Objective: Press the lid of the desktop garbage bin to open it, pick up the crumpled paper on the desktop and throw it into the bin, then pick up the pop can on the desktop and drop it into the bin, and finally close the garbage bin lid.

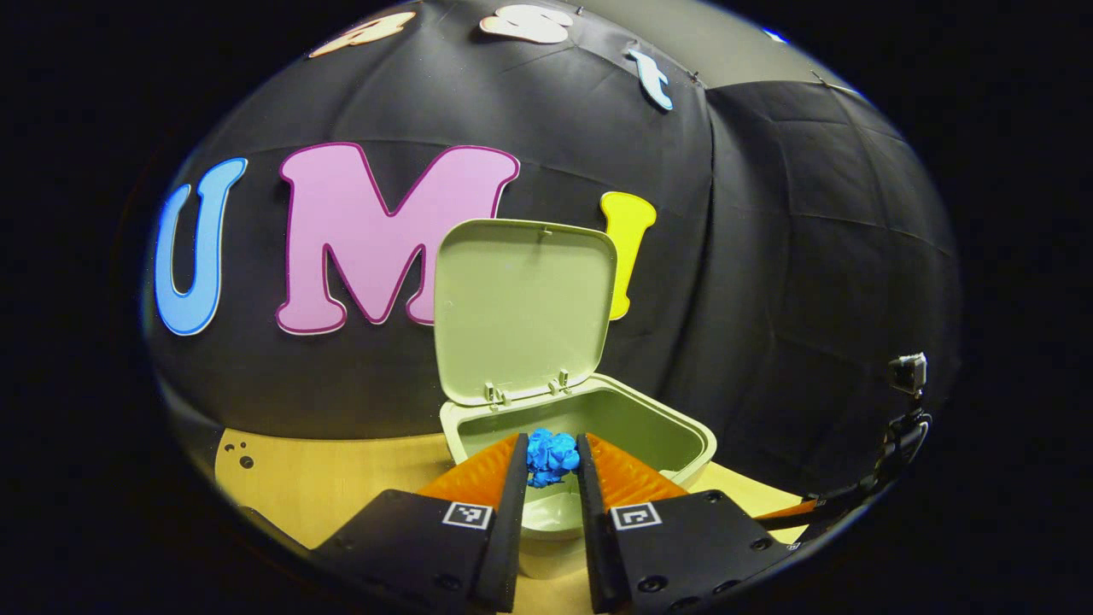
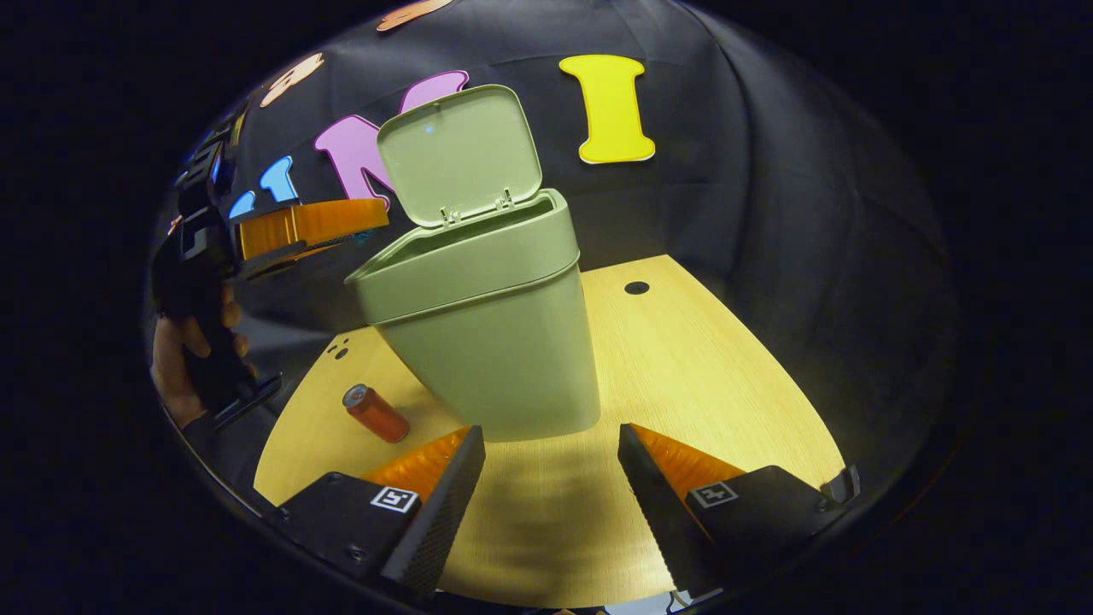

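Observation:
The pale green bin (image 1: pixel 683 444) (image 2: pixel 504 342) stands on the wooden table with its lid (image 1: pixel 523 312) (image 2: pixel 461 154) swung upright. My left gripper (image 1: pixel 552 454) is shut on a crumpled blue paper ball (image 1: pixel 552 457), held just above the bin's open mouth. In the right gripper view that gripper (image 2: pixel 312 226) hangs at the left beside the bin's rim, held by a hand (image 2: pixel 184 342). An orange pop can (image 2: pixel 376 414) lies on its side on the table left of the bin. My right gripper (image 2: pixel 551 444) stands open, low over the table in front of the bin.
The wooden table (image 2: pixel 700 367) has a round hole (image 2: pixel 636 288) behind the bin on the right. A small camera on a stand (image 1: pixel 907 376) sits at the far right of the left gripper view. Bare tabletop lies right of the bin.

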The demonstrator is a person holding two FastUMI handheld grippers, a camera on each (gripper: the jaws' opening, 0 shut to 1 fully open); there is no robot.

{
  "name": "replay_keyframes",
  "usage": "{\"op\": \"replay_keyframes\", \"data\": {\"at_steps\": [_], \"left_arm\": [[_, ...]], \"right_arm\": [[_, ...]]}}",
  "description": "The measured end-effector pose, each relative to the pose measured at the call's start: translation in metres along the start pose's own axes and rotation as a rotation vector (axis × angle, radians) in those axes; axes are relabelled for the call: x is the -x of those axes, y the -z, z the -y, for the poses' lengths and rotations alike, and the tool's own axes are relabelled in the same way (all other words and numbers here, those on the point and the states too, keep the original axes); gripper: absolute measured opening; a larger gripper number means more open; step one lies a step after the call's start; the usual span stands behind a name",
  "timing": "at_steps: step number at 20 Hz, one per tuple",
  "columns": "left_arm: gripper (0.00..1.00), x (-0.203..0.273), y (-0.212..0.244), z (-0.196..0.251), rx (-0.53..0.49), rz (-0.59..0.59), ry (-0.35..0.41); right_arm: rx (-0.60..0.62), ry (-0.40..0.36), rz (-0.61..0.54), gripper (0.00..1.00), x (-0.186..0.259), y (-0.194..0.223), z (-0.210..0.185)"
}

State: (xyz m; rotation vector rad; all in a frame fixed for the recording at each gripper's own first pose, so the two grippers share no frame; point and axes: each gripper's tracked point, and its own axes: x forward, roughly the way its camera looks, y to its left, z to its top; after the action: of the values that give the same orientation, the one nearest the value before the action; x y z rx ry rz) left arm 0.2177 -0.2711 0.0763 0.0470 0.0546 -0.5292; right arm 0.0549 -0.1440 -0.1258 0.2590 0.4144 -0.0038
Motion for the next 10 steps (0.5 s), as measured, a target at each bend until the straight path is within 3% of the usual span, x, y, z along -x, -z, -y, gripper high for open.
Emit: {"op": "replay_keyframes", "data": {"at_steps": [4, 6, 8, 10], "left_arm": [[0.45, -0.01, 0.013, 0.008, 0.019, -0.025, 0.03], [0.63, -0.008, 0.012, 0.008, 0.017, -0.028, 0.032], [0.94, -0.005, 0.009, -0.002, 0.01, -0.008, -0.006], [0.97, 0.009, 0.007, -0.015, 0.022, 0.004, -0.038]], "right_arm": [[0.02, -0.012, -0.004, 0.99, -0.001, 0.001, -0.001], [0.049, -0.022, -0.008, 0.99, -0.002, 0.003, -0.008], [0.069, -0.051, -0.005, 0.99, -0.002, 0.002, -0.021], [0.079, -0.062, -0.011, 0.99, -0.004, 0.004, -0.029]]}}
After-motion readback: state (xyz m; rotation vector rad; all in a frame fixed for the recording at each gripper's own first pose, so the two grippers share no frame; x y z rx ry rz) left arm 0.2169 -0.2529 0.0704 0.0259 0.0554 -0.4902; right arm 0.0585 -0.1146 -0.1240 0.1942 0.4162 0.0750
